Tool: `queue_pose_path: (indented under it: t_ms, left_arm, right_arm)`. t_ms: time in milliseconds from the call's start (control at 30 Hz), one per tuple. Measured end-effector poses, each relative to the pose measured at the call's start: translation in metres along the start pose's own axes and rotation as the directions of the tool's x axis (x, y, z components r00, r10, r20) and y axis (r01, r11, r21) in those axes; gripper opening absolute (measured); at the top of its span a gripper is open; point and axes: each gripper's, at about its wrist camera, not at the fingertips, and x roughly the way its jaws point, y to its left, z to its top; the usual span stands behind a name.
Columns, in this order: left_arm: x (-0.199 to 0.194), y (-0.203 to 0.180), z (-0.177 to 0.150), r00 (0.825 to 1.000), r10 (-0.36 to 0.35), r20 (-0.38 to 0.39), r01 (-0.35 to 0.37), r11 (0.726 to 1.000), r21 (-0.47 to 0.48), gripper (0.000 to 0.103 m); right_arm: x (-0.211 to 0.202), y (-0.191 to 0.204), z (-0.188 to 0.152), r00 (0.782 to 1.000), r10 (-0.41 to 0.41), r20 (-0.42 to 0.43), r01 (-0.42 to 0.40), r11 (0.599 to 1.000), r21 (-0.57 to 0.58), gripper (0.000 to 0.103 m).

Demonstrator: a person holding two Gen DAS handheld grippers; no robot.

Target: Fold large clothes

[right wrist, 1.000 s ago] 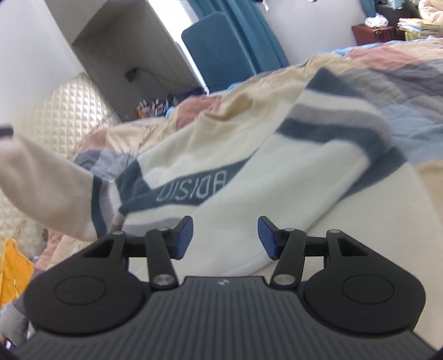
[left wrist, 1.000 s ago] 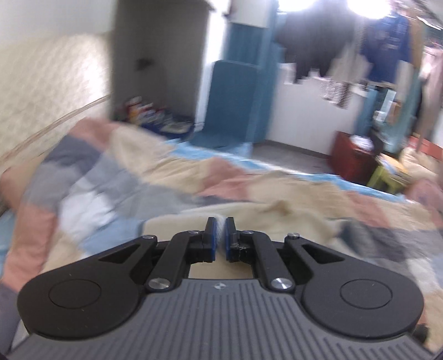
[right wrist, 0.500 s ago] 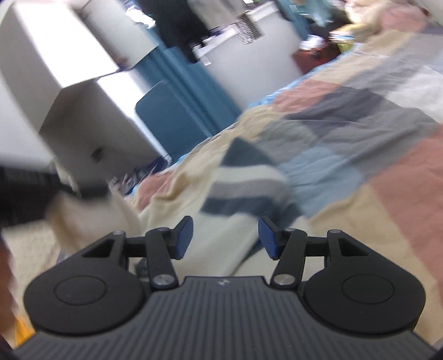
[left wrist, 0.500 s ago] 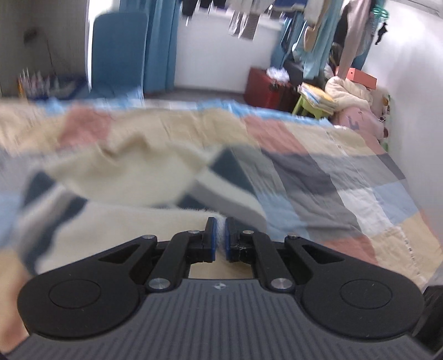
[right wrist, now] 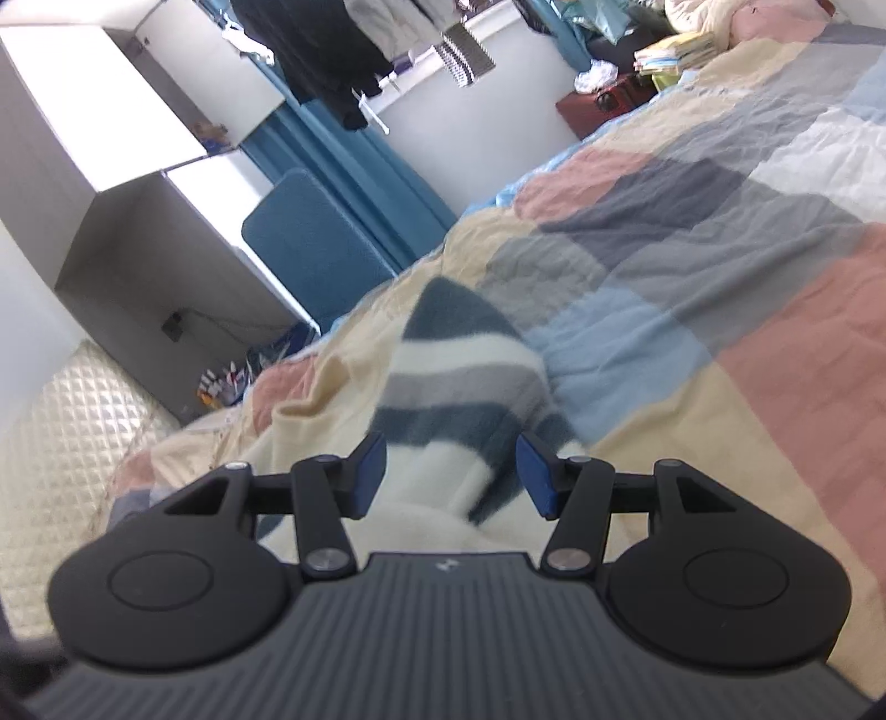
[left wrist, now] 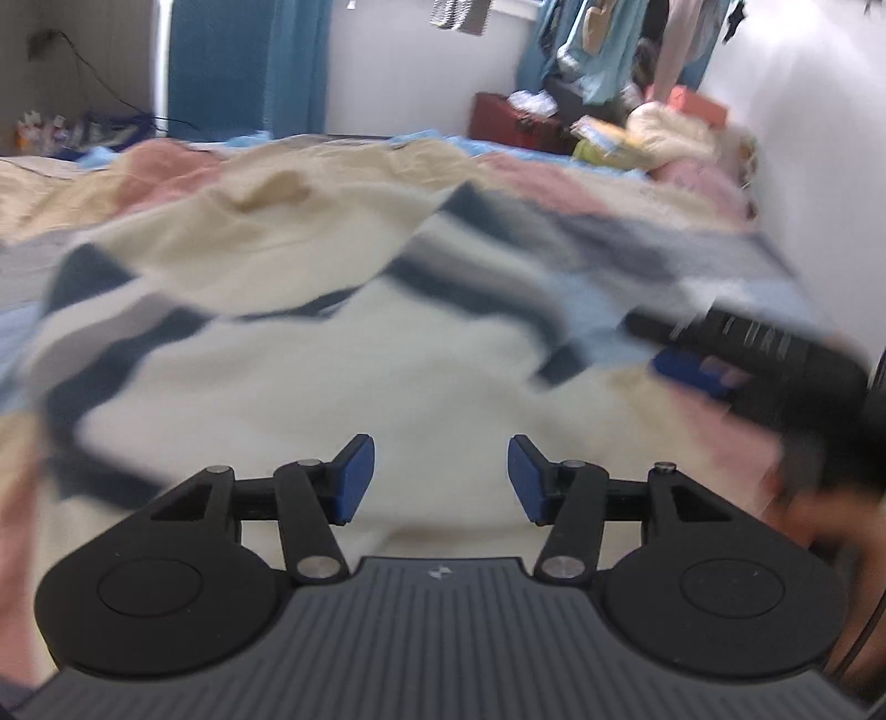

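Observation:
A cream fleece sweater (left wrist: 343, 360) with navy and grey stripes lies spread on the patchwork bed cover (left wrist: 692, 221). My left gripper (left wrist: 437, 479) hovers low over its cream body; its jaws are opening and nothing is pinched between them. At the right of the left wrist view the right gripper (left wrist: 736, 360) shows as a blurred black shape with blue pads. In the right wrist view the sweater's striped part (right wrist: 443, 382) runs away from my right gripper (right wrist: 449, 476), which stands open above the cloth, its pads apart from it.
The patchwork quilt (right wrist: 692, 266) stretches far right. A blue padded chair (right wrist: 315, 243) and blue curtain (left wrist: 249, 61) stand past the bed's far edge. A red cabinet (left wrist: 515, 124), piled bedding (left wrist: 664, 133) and hanging clothes (right wrist: 332, 50) line the far wall. A quilted headboard (right wrist: 61, 443) is at left.
The left gripper came down toward the sweater and went from shut to open, letting the cloth go. The right gripper swung across the bed, staying open.

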Motion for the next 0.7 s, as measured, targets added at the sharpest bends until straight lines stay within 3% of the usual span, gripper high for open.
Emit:
queue_pose_path:
  t_ms: [167, 233, 267, 533, 700]
  left_arm:
    - [-0.007, 0.061, -0.034, 0.997, 0.081, -0.005, -0.081, 0.992, -0.097, 0.059]
    - [-0.006, 0.087, -0.042, 0.997, 0.081, -0.003, -0.081, 0.981, -0.176, 0.059]
    - [-0.004, 0.097, -0.044, 0.997, 0.080, 0.006, -0.077, 0.976, -0.202, 0.059]
    - [0.015, 0.140, -0.031, 0.987, 0.113, 0.113, -0.087, 0.973, -0.212, 0.059]
    - [0.032, 0.178, -0.022, 0.984, 0.114, 0.134, -0.064, 0.941, -0.331, 0.059]
  right_arm:
    - [0.007, 0.015, -0.011, 0.997, -0.007, -0.073, 0.005, 1.000, -0.018, 0.057]
    - [0.011, 0.022, -0.015, 0.996, -0.022, -0.091, 0.018, 0.999, -0.041, 0.069]
    - [0.012, 0.027, -0.018, 0.995, -0.029, -0.099, 0.023, 0.998, -0.057, 0.070]
    - [0.037, 0.074, -0.053, 0.985, -0.057, -0.166, 0.010, 0.962, -0.274, 0.069]
    - [0.060, 0.096, -0.071, 0.984, -0.078, -0.161, 0.011, 0.924, -0.383, 0.062]
